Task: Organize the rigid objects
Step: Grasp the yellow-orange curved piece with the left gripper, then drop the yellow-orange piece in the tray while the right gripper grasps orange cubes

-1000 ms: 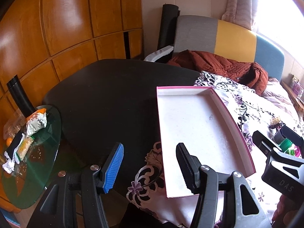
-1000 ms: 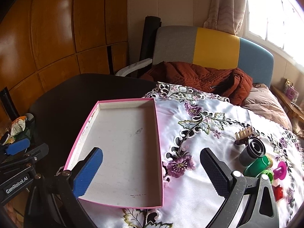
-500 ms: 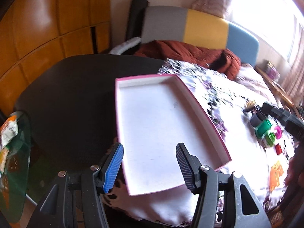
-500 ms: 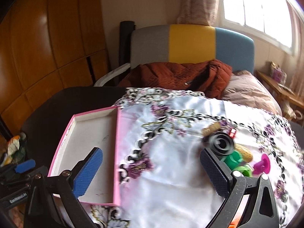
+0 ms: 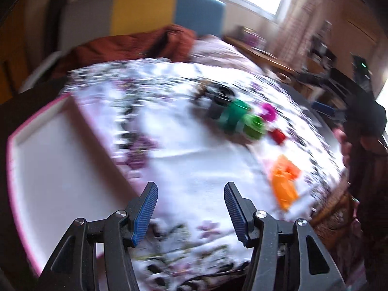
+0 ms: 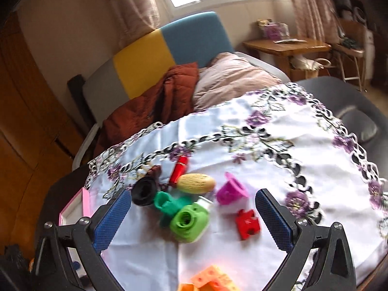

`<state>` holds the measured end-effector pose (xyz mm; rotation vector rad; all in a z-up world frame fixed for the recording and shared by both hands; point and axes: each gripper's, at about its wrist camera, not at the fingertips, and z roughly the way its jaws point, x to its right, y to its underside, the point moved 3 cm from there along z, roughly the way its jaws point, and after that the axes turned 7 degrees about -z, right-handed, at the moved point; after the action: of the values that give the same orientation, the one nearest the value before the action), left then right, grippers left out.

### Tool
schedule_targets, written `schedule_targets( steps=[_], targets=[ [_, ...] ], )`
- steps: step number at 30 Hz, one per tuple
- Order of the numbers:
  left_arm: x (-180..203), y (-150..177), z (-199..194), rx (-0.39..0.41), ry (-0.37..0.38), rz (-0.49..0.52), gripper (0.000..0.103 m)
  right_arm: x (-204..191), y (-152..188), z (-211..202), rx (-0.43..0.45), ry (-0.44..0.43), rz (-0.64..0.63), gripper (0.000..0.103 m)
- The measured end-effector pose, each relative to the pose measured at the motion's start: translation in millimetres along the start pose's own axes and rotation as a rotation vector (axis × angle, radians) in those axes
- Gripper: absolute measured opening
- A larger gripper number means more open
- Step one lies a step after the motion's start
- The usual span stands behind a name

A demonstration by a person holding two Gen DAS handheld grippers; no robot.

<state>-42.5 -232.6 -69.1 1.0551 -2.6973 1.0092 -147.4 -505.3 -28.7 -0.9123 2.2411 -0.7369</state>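
Right wrist view shows the right gripper (image 6: 191, 218) hanging over a huddle of small toys on the flowered cloth (image 6: 278, 169), its blue-padded jaws spread wide with nothing between them but air. The left gripper (image 5: 190, 208) is likewise parted and empty, low over the cloth just beside the tray (image 5: 60, 169).

By my reckoning the sorting has not begun: the tray looks bare and every toy lies on the cloth, so this is the approach to a first pick.

Taking the tray as the mark, the toys sit well to its right. Nearest it is a black ring (image 6: 144, 191), a short hollow cylinder. Touching that is a dark green piece (image 6: 169, 206), then a bright green camera (image 6: 189, 223), blocky with a round lens. Beyond them lies a tan cob (image 6: 196, 183), ribbed and oval, with a red tube (image 6: 179, 169) slanting off its far end. Further right stand a magenta cup (image 6: 230, 191), flared and glossy, and a red jigsaw block (image 6: 247, 225). An orange holed block (image 6: 211, 281) is at the near edge.

All look like hard moulded plastic, smooth and light. The tray is shallow, white inside, pink-rimmed, seemingly card.

Next the right gripper probably needs to drop over one free-standing toy, such as the red block, square its pads to flat sides, then close; the satin-like cloth may let pieces slide.
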Motion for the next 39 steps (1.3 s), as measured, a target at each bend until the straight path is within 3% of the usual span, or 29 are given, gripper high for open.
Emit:
schedule_targets(
  steps=[3,5,9,17,19,20,21,24,28,32,34,39],
  targets=[
    [42.0,2.3,25.9,-0.078,0.104,0.089,0.057,16.9,6.3,-1.8,0.006,0.006,0.018,0.103],
    [64.4,6.7,36.3,-0.122,0.16,0.126,0.057,31.9,8.4,0.6,0.003,-0.045,0.087,0.103],
    [100.1,15.1,53.0,-0.176,0.223,0.202,0.057,42.3,9.2,2.2,0.019,-0.077,0.157,0.103],
    [124.5,29.7,100.5,-0.28,0.231,0.246,0.057,49.0,8.3,-3.2,0.066,-0.141,0.209,0.103],
    [126.3,31.2,109.0,-0.294,0.231,0.244,0.045,48.2,8.1,-1.6,0.059,-0.141,0.207,0.103],
    [126.8,31.1,111.2,-0.286,0.233,0.249,0.04,47.7,8.4,-1.1,0.056,-0.141,0.204,0.103],
    [126.9,30.4,111.7,-0.28,0.233,0.254,0.028,47.2,8.4,-0.5,0.053,-0.14,0.202,0.103],
    [117.9,24.2,107.8,-0.262,0.239,0.209,0.026,46.4,9.0,1.6,0.04,-0.128,0.197,0.103],
    [86.6,14.5,94.2,-0.204,0.195,0.153,0.026,44.2,9.9,7.4,0.006,-0.11,0.184,0.103],
    [49.4,9.9,82.3,-0.139,0.057,0.117,0.026,36.9,13.5,20.4,-0.081,-0.097,0.146,0.103],
    [34.6,12.6,79.9,-0.124,0.012,0.101,0.026,27.6,18.0,32.6,-0.17,-0.079,0.098,0.103],
    [25.1,18.6,75.0,-0.084,-0.031,0.126,0.026,0.8,51.6,67.6,-0.466,-0.032,-0.002,0.083]
  ],
)
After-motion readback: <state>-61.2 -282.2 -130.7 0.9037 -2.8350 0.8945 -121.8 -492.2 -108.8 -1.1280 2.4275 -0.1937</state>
